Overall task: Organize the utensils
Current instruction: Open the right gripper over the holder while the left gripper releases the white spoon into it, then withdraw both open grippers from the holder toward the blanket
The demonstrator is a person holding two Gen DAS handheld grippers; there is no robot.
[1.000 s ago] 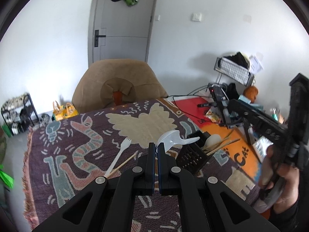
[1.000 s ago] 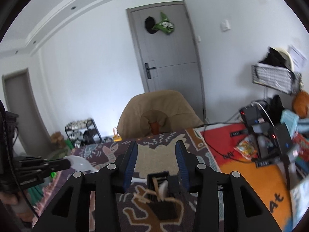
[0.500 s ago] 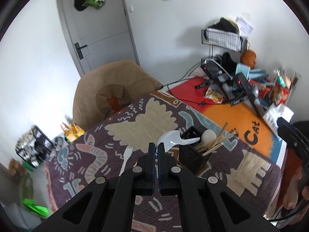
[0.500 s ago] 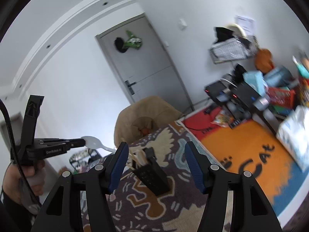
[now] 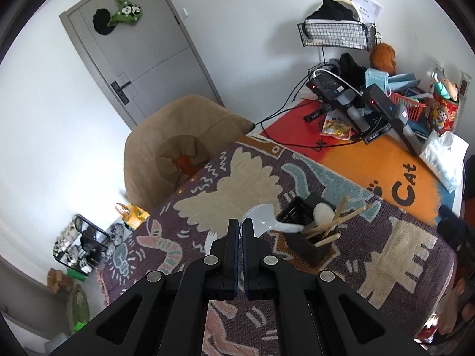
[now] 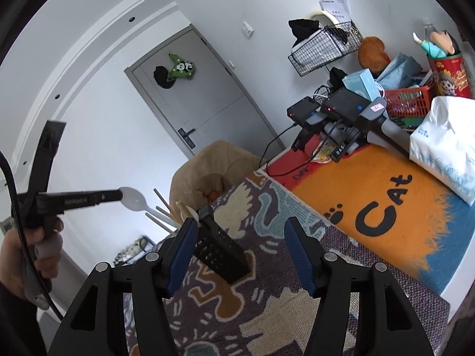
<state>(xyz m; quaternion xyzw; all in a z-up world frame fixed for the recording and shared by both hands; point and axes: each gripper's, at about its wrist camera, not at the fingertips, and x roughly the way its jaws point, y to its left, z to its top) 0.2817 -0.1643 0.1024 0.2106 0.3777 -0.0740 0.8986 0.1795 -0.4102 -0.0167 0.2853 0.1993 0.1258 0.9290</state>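
My left gripper point(image 5: 240, 225) is shut on a white plastic spoon point(image 5: 264, 219) and holds it in the air above the patterned cloth, its handle reaching toward the black utensil holder point(image 5: 305, 238). The holder contains a white spoon and wooden chopsticks point(image 5: 332, 225). In the right wrist view the left gripper point(image 6: 115, 195) holds the spoon point(image 6: 135, 200) up at the left, above the holder point(image 6: 221, 250). My right gripper point(image 6: 240, 237) is open and empty, with the holder just inside its left finger. A white fork point(image 5: 210, 238) lies on the cloth, partly hidden behind my left gripper.
A tan cushioned chair point(image 5: 181, 151) stands behind the table. An orange cat mat point(image 6: 386, 204) covers the right side, with black devices point(image 6: 341, 109), cables, a red basket point(image 6: 406, 99) and a white tissue pack point(image 6: 445, 145). A grey door point(image 5: 142, 59) is at the back.
The left gripper has risen and moved right with the spoon, closer over the holder. The right gripper has swung so the holder sits near its left finger.
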